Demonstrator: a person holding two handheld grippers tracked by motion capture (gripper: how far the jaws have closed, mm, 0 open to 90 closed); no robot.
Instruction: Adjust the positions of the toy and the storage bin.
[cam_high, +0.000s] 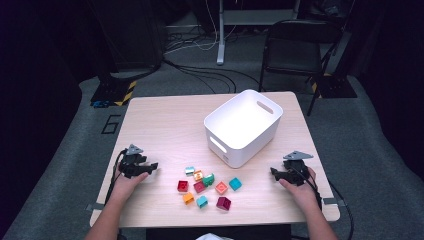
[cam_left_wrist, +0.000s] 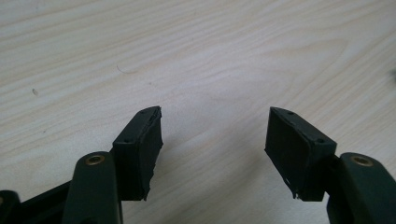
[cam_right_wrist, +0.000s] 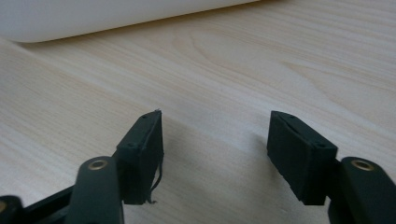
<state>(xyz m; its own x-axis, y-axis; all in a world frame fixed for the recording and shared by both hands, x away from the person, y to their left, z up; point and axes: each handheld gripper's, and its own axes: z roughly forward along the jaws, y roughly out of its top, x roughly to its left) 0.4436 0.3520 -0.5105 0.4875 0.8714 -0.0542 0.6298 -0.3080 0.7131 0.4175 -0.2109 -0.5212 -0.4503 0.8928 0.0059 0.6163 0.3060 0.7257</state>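
Several small toy blocks lie in a loose cluster near the table's front middle, among them a red block (cam_high: 182, 186), an orange block (cam_high: 188, 198) and a teal block (cam_high: 235, 184). Behind them stands a white bin (cam_high: 243, 126), empty as far as I can see. My left gripper (cam_high: 150, 167) rests low on the table left of the blocks, open, with bare wood between its pads (cam_left_wrist: 140, 154). My right gripper (cam_high: 273, 173) rests right of the blocks, open too, nothing between its pads (cam_right_wrist: 296, 156). The white bin's wall (cam_right_wrist: 93, 16) runs along the top of the right gripper view.
The light wooden table (cam_high: 165, 125) has bare room on its left and far side. A black folding chair (cam_high: 295, 47) stands beyond the far right corner. Cables and stand bases lie on the grey floor behind.
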